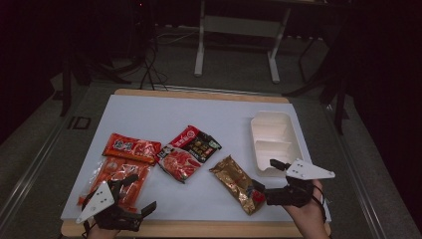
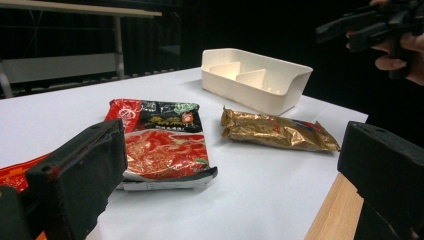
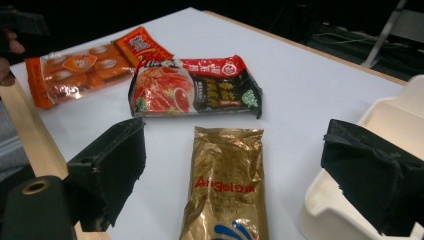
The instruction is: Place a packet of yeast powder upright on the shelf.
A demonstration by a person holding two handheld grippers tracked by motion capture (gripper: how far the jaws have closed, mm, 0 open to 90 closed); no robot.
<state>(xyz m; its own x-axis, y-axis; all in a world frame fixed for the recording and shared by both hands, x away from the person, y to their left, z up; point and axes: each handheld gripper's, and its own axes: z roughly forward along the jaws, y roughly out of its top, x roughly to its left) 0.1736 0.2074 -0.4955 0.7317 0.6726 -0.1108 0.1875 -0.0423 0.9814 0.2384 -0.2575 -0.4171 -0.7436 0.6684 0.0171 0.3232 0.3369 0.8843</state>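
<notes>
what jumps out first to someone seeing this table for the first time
The shiny gold packet near the table's front edge catches the eye first, lying flat just ahead of the open right gripper. Beyond it lies the red and black packet mid-table, with the white divided tray to its right and two orange-red packets by the left gripper.

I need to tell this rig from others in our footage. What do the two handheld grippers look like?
Both are black. The left gripper and right gripper each carry a pale grey three-cornered plate on top. Their fingers are blocky, faced with rough black padding. A dark cable loops at the right hand's wrist.
</notes>
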